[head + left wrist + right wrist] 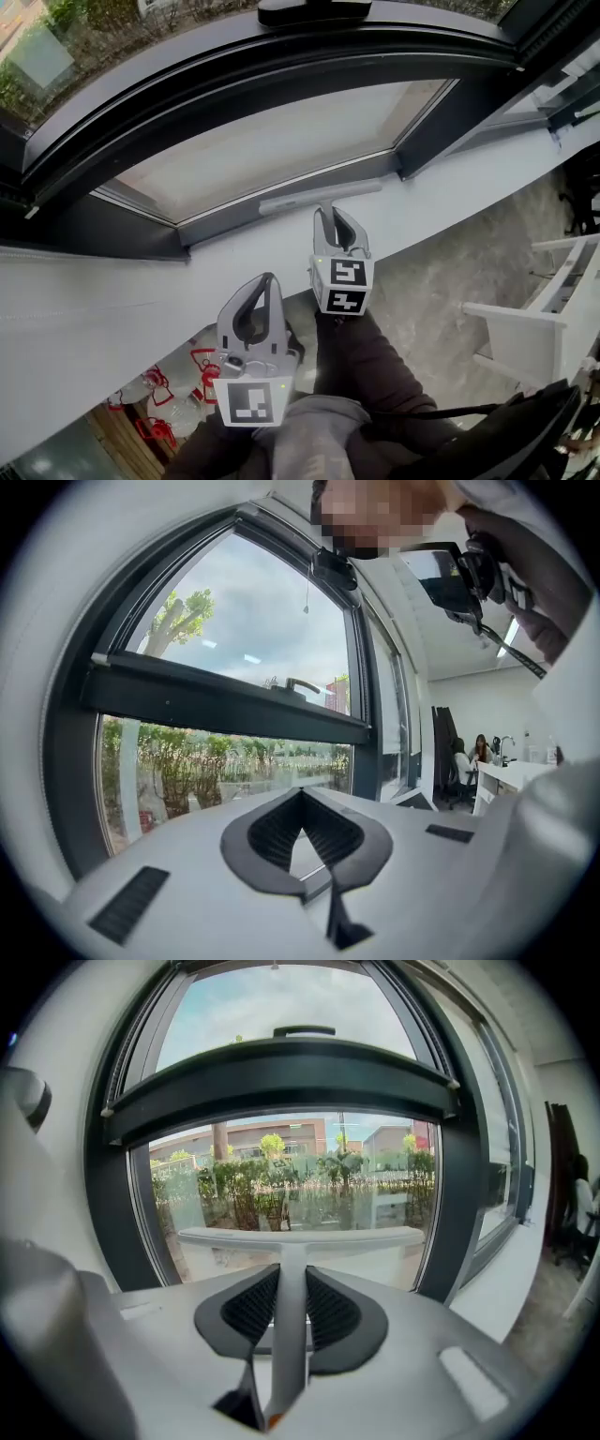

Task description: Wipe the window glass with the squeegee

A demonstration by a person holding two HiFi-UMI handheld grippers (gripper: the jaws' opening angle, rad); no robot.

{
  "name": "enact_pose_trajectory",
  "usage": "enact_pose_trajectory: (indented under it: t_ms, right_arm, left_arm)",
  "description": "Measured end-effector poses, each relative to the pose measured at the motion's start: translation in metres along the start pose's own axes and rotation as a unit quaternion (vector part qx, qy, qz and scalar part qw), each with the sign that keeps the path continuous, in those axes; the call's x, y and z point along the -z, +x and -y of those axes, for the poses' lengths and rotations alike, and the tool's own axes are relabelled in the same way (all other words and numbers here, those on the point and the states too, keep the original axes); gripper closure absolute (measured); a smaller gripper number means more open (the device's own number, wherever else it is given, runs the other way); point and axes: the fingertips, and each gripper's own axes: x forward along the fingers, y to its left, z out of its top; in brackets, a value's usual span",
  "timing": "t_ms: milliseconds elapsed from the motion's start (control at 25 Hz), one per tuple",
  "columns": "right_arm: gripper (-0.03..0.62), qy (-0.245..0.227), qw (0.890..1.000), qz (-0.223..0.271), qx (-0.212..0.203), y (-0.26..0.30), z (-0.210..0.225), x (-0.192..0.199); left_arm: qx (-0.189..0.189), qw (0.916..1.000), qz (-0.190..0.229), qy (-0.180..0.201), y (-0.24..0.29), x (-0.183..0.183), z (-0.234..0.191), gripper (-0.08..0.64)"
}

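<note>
The white squeegee (319, 198) has its handle (289, 1335) clamped between the ribbed pads of my right gripper (333, 217). Its long blade (300, 1235) is held crosswise in front of the lower window glass (300, 1180), low by the dark bottom frame; I cannot tell whether it touches the pane. My left gripper (265, 286) floats nearer to me and to the left, over the white sill, its jaws shut tip to tip with nothing in them. In the left gripper view the left gripper (302, 797) points at the glass (225, 761) and a dark crossbar.
A wide white sill (103, 309) runs under the dark window frame (122, 234). A black window handle (303, 1030) sits on the upper crossbar. White furniture (539, 323) stands at the right. Several red-marked items (173, 389) lie below left. People sit at a desk (487, 761) far right.
</note>
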Motion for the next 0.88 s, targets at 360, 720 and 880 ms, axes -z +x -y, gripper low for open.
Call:
enact_pose_trajectory:
  t_ms: [360, 720, 880]
  right_arm:
    - [0.511, -0.001, 0.998, 0.063, 0.016, -0.064, -0.002, -0.104]
    - [0.511, -0.031, 0.991, 0.128, 0.022, -0.135, -0.013, -0.190]
    - [0.511, -0.043, 0.986, 0.157, 0.023, -0.159, -0.013, -0.214]
  left_arm:
    - [0.025, 0.9991, 0.033, 0.008, 0.004, -0.064, 0.013, 0.560]
    - [0.043, 0.9952, 0.086, 0.019, 0.001, -0.124, 0.031, 0.560]
    - [0.040, 0.9928, 0.109, 0.031, 0.001, -0.142, 0.038, 0.560]
